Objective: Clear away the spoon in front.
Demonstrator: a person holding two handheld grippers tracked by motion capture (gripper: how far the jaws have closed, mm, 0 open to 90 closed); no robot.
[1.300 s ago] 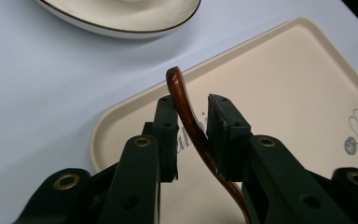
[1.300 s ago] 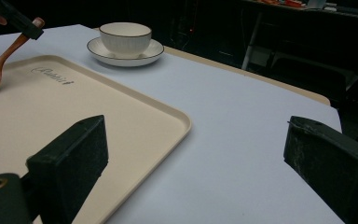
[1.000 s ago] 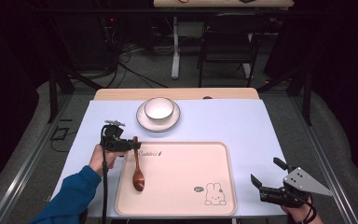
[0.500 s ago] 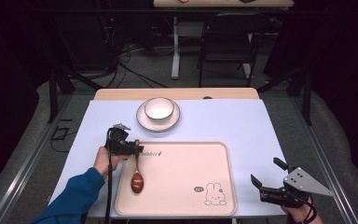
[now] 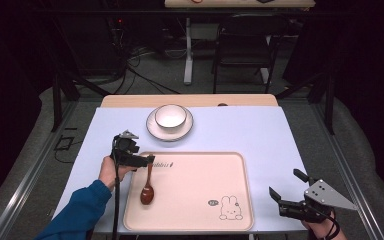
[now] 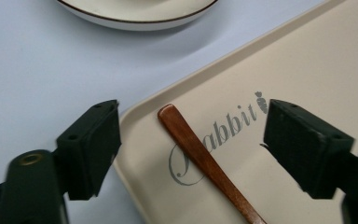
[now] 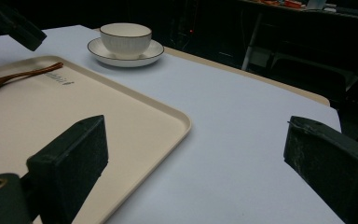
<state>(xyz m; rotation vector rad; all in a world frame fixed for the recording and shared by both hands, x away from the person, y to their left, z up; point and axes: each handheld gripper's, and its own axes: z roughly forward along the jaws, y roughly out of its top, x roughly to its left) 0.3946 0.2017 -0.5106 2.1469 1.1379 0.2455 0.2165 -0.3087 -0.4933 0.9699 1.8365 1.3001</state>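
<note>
A: Left gripper [image 5: 141, 161] jaws have just been opening wide, nothing pinched; the brown wooden spoon [image 5: 148, 186] lies by the beige tray's [image 5: 200, 222] left edge.

B: Released, I'd say. Next: lift clear. Right gripper [image 5: 286, 190] gapes empty.

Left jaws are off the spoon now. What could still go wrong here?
1. The left gripper, whose jaws have just been opening, hangs open right above the handle of the spoon; pulling away low might drag the spoon across the tray.
2. The handle end lies near the tray's rim, so a nudge may tip it over.
</note>
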